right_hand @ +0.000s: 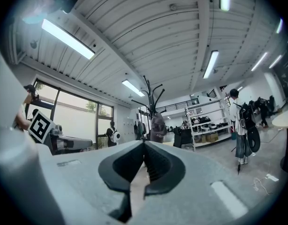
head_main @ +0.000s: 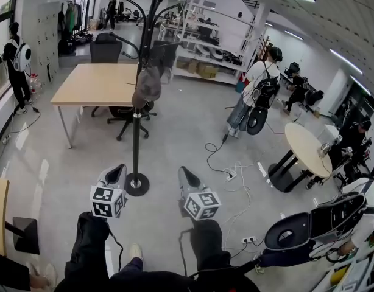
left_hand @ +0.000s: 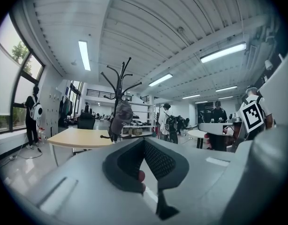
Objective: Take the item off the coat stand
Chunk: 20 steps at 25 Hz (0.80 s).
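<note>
A black coat stand point(head_main: 136, 140) rises from a round base on the grey floor just ahead of me. A dark grey cap point(head_main: 147, 86) hangs from one of its low hooks, about halfway up the pole. My left gripper point(head_main: 118, 171) is held level, low and just left of the stand's base, with its jaws shut and empty. My right gripper point(head_main: 186, 173) is level to the right of the base, also shut and empty. In the left gripper view the cap point(left_hand: 121, 117) shows beyond the left gripper point(left_hand: 143, 140). In the right gripper view the cap point(right_hand: 158, 127) hangs above the right gripper point(right_hand: 144, 143).
A wooden table point(head_main: 94, 84) with an office chair point(head_main: 127, 113) stands behind the coat stand. Cables and a power strip point(head_main: 232, 175) lie on the floor to the right. A round table point(head_main: 306, 148), shelving point(head_main: 211, 48) and several people point(head_main: 255, 90) are further off.
</note>
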### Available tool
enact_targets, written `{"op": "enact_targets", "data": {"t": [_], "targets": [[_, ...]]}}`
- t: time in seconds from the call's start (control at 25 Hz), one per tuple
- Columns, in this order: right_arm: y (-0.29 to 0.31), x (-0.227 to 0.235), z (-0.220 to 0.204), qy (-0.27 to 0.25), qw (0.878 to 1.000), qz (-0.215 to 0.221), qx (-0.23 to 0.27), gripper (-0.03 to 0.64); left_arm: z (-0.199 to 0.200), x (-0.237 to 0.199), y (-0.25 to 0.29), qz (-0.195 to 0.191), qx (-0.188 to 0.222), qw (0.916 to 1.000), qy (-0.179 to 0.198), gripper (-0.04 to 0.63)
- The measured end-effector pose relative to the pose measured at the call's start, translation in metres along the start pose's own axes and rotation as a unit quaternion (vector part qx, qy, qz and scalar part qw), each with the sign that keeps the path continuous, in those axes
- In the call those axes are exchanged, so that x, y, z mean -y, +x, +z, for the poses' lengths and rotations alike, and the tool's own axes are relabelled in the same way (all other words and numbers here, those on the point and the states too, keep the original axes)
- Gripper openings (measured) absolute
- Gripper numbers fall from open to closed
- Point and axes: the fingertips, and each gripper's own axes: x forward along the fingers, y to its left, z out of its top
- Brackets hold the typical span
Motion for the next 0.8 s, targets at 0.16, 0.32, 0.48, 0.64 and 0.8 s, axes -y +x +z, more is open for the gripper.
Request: {"op": "enact_targets", "data": {"t": [0.16, 0.32, 0.48, 0.64, 0.8], "targets": [[0.029, 0.007, 0.006, -0.005, 1.0, -0.001, 0.001, 0.002, 0.007, -0.018, 0.025, -0.005, 0.0, 1.0, -0.002, 0.002], [0.059, 0.011, 0.006, -0.009, 1.0, -0.003, -0.001, 0.002, 0.012, -0.037, 0.048, -0.008, 0.004, 1.0, 0.0, 0.002], [0.088, 0.012, 0.008, -0.015, 1.0, -0.001, -0.001, 0.002, 0.02, -0.056, 0.066, -0.011, 0.007, 0.9999, -0.001, 0.002], [0.111, 0.01, 0.006, -0.013, 1.0, 0.0, 0.001, 0.002, 0.019, -0.074, 0.079, -0.013, 0.006, 0.9999, -0.001, 0.002], [0.137, 0.007, 0.0, -0.016, 1.0, -0.001, -0.002, 0.002, 0.016, -0.097, 0.093, -0.015, 0.006, 0.9999, -0.002, 0.002]]}}
